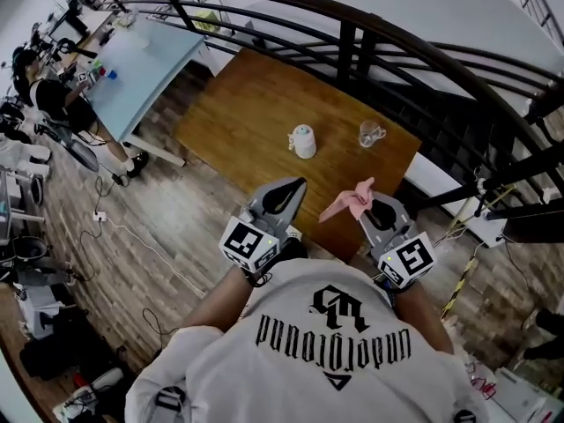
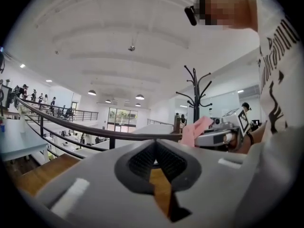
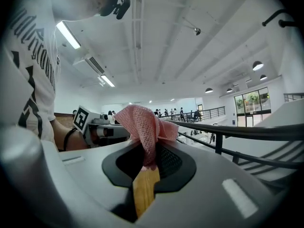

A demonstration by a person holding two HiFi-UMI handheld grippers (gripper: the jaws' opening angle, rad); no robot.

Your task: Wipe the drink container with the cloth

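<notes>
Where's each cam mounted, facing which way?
Head view: on the head, steeply down at the table, drink container and glass; shirt, forearms, left gripper, right gripper.
Left gripper view: on that gripper, along its shut, empty jaws, toward the railing; torso right.
Right gripper view: on that gripper, along jaws shut on the pink cloth; torso left.
Shared: each gripper view shows the other gripper.

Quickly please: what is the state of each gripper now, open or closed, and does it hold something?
Left gripper: closed, with nothing between its jaws.
Right gripper: closed on the pink cloth.
</notes>
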